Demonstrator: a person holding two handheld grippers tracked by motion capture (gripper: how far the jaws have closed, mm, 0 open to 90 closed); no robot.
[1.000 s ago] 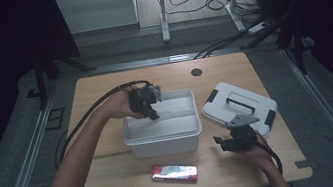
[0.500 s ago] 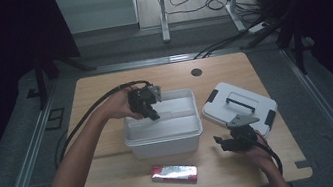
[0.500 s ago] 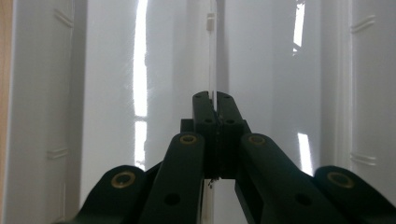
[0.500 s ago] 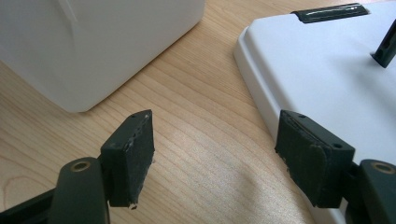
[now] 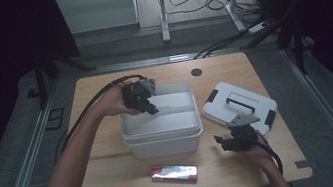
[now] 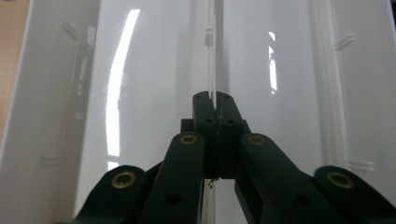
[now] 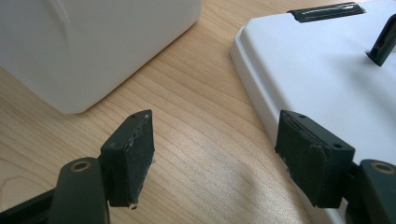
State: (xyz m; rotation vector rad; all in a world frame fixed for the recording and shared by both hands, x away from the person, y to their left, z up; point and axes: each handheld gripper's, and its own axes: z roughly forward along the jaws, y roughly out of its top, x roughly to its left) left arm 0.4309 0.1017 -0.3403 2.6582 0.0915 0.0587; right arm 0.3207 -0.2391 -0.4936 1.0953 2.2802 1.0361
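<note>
Divider pinched in my left gripper, lifted slightly in the box; right gripper idle, jaws apart.

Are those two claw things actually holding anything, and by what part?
The left gripper pinches a thin clear divider inside the white bin. The right gripper holds nothing.
</note>
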